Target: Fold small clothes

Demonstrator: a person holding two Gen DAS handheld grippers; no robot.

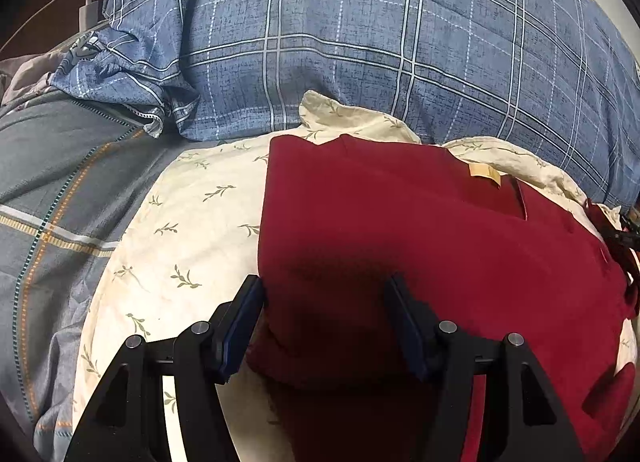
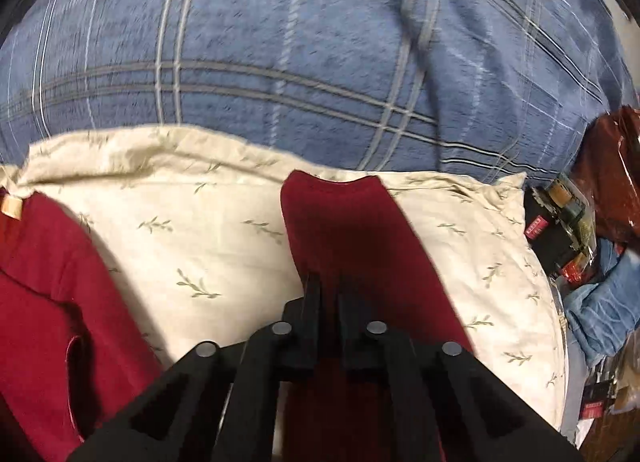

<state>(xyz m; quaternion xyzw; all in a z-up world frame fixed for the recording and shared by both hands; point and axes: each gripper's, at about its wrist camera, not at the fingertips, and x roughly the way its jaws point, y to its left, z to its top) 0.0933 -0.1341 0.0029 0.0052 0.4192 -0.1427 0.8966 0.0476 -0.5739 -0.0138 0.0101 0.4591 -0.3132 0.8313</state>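
A dark red garment (image 1: 420, 230) lies spread on a cream leaf-print pillow (image 1: 192, 222), with a beige label (image 1: 482, 173) near its collar. My left gripper (image 1: 326, 294) stands open over the garment's near left edge, the red cloth lying under and between the jaws without being pinched. In the right wrist view the garment's body (image 2: 40, 282) is at the left. A red sleeve (image 2: 340, 222) runs across the pillow (image 2: 200, 230) into my right gripper (image 2: 328, 292), whose jaws are shut on it.
A blue plaid quilt (image 1: 360, 42) bulges behind the pillow. A grey striped sheet (image 1: 52, 182) lies at the left, with a white charger (image 1: 88, 12) beyond it. At the right in the right wrist view are packets (image 2: 560, 230) and a light blue cloth (image 2: 600, 302).
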